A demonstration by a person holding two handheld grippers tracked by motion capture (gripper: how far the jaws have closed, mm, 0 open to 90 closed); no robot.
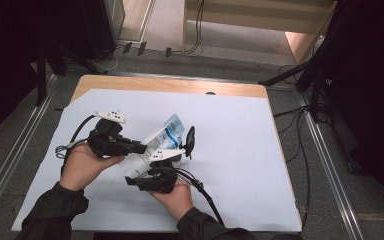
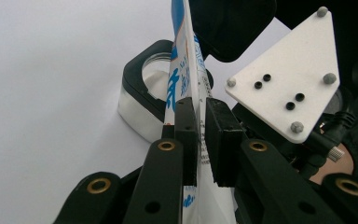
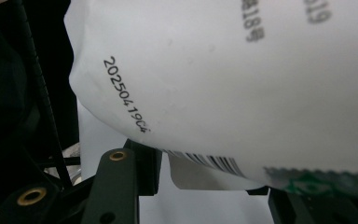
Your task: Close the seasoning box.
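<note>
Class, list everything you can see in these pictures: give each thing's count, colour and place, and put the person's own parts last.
Pouch: one, white with blue print, held tilted above the sheet between both grippers; a printed date code and barcode show in the right gripper view.
Container: one, silvery with a black rim, on the sheet under the pouch.
Paper sheet: one, white, covering most of the table.
Table: one, wooden, its far edge bare.
Left hand-held gripper: one, black, jaws clamped on the pouch's edge.
Right hand-held gripper: one, black, under the pouch; its grip is unclear.
Hands: two, in dark sleeves.
</note>
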